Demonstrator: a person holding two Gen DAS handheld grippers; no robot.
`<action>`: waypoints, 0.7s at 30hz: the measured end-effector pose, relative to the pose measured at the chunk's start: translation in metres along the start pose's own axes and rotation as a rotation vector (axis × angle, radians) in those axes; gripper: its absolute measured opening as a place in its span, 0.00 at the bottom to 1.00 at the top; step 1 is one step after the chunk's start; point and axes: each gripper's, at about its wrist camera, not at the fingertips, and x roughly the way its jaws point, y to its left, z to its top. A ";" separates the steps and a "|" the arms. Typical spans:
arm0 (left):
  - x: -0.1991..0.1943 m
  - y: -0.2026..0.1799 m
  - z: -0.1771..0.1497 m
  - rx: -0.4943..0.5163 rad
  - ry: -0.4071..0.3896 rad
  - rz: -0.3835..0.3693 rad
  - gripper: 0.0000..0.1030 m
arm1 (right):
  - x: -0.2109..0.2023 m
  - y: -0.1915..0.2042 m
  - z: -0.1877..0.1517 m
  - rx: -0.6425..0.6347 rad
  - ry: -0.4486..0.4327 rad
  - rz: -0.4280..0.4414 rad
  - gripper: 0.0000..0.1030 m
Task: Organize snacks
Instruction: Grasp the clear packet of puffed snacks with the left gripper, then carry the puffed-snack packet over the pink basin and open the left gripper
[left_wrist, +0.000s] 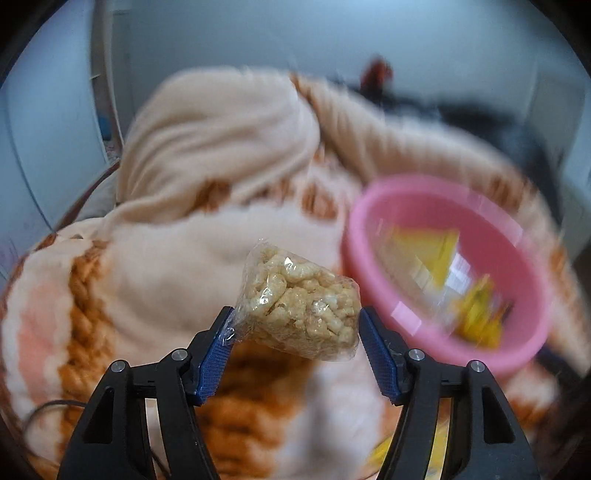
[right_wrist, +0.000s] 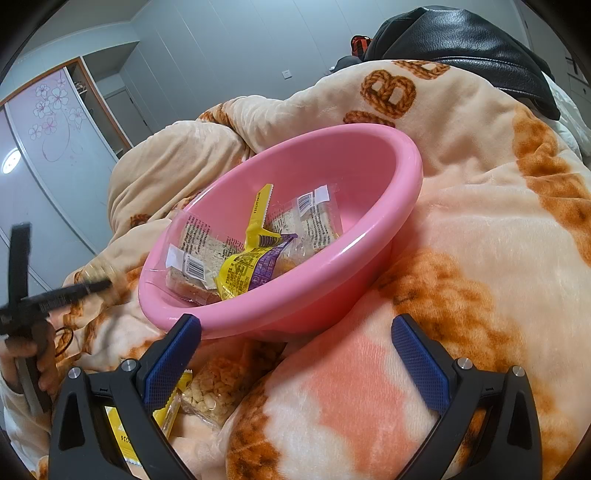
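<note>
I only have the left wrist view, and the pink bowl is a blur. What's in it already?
Observer: Two clear-wrapped bread slices, a yellow packet and a purple packet, per the right wrist view.
Operator: Is the right gripper holding anything?
Observer: No, it's open and empty, close to the pink bowl.
Operator: Any snacks left outside?
Observer: Yes, a puffed rice pack and a yellow wrapper lie on the blanket beside the bowl.
</note>
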 end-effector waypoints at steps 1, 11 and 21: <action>-0.010 0.000 0.002 -0.029 -0.057 -0.067 0.63 | 0.000 0.000 0.000 0.000 0.000 0.000 1.00; -0.008 -0.084 -0.009 0.216 -0.192 -0.391 0.63 | 0.000 0.000 0.000 0.000 0.000 -0.001 1.00; 0.025 -0.071 -0.029 0.114 -0.085 -0.410 0.66 | 0.000 0.000 0.000 0.000 0.000 -0.002 1.00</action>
